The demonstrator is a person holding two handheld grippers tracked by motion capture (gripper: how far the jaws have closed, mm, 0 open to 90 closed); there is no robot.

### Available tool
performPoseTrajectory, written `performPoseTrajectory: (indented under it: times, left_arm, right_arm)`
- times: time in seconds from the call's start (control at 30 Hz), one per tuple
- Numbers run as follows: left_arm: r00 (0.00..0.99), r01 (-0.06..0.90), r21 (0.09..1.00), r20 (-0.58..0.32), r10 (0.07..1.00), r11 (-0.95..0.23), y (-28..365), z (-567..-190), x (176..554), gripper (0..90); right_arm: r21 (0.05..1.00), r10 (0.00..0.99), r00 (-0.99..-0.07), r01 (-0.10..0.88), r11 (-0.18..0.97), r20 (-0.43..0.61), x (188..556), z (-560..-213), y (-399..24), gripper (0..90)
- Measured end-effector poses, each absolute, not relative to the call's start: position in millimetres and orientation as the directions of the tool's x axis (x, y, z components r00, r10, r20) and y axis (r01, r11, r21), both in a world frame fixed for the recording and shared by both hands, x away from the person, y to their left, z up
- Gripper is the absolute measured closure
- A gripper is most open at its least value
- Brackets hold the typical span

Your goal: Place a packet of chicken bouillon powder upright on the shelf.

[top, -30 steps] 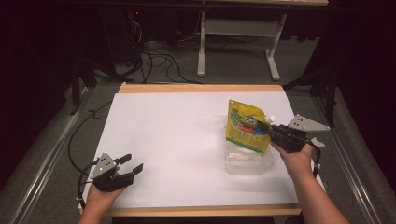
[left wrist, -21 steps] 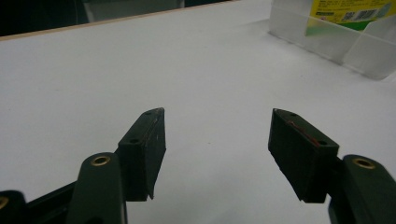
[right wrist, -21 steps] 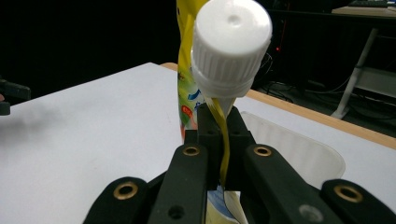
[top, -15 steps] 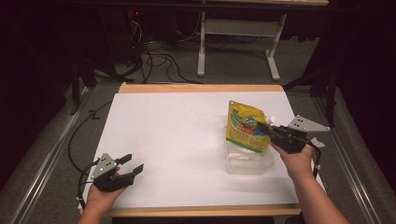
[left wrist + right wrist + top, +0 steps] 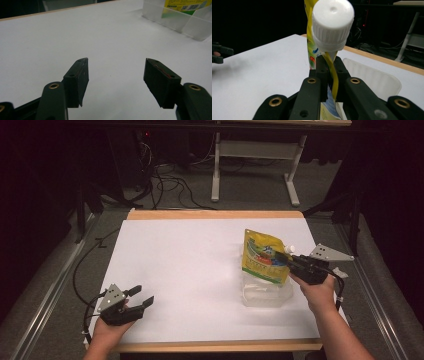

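At the right side of the white table (image 5: pixel 200 270), the right gripper (image 5: pixel 295 262) pinches the edge of a yellow-and-green spouted refill pouch (image 5: pixel 262 257) just under its white ribbed screw cap (image 5: pixel 332 23), holding it upright in a clear, shallow plastic tub (image 5: pixel 267 295). In the right gripper view the jaws sit nearly together on the thin yellow seam; they have eased open a trace in the last half second, yet the pouch stays between the pads. Compared with a second ago, pouch, tub and both hands stand where they were. At the near left corner the left gripper (image 5: pixel 137 296) rests low over the table, jaws wide and empty.
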State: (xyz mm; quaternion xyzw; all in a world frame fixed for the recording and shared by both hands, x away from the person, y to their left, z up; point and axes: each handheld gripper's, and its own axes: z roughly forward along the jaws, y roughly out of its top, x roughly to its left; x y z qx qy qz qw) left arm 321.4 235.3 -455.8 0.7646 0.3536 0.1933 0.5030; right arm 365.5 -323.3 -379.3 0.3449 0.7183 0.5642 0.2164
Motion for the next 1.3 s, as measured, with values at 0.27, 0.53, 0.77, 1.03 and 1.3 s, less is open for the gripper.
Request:
performPoseTrajectory:
  times: [0.27,0.53,0.77,1.03,1.3]
  left_arm:
    - [0.68,0.347,0.906,-0.063,0.731,-0.244,235,-456,321,37.1]
    - [0.682,0.347,0.905,-0.064,0.728,-0.246,235,-456,321,37.1]
    - [0.685,0.344,0.907,-0.064,0.726,-0.245,236,-456,321,37.1]
    - [0.687,0.343,0.906,-0.063,0.724,-0.246,235,-456,321,37.1]
    - [0.687,0.345,0.906,-0.065,0.724,-0.246,235,-456,321,36.9]
  right_arm:
    - [0.952,0.73,-0.678,0.273,0.138,0.088,366,-382,-321,82.5]
    - [0.936,0.722,-0.681,0.32,0.144,0.122,371,-386,-317,58.3]
    - [0.934,0.722,-0.681,0.325,0.146,0.125,371,-386,-313,48.7]
    - [0.931,0.74,-0.661,0.334,0.145,0.122,372,-384,-311,37.5]
    - [0.932,0.764,-0.636,0.332,0.146,0.107,371,-382,-313,27.1]
